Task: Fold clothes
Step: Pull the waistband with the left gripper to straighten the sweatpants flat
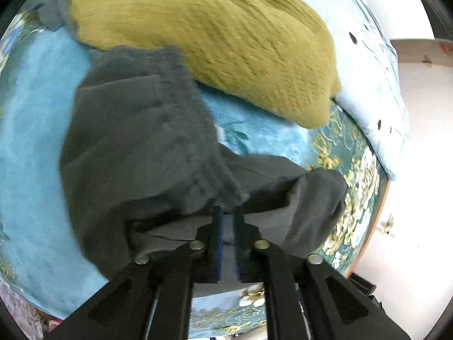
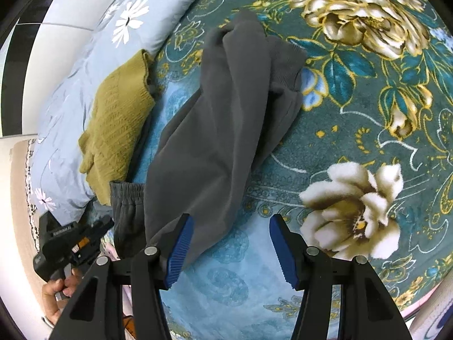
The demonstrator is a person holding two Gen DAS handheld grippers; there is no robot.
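Observation:
Dark grey sweatpants [image 1: 147,141] lie bunched on a teal floral blanket [image 1: 34,130]. My left gripper [image 1: 228,212] is shut on the grey sweatpants near the elastic waistband and holds that part lifted. In the right wrist view the grey sweatpants [image 2: 215,124] stretch away lengthwise, cuffs at the far end. My right gripper [image 2: 230,226] is open and empty, its left pad [image 2: 181,243] touching the near edge of the pants. The left gripper body [image 2: 65,243] shows at lower left there, held by a hand.
A mustard knit sweater [image 1: 220,34] lies beyond the pants, also seen in the right wrist view [image 2: 113,130]. A light blue flowered pillow [image 2: 93,42] lies along the bed's edge by a white wall [image 1: 419,141]. The blanket [image 2: 368,113] spreads right.

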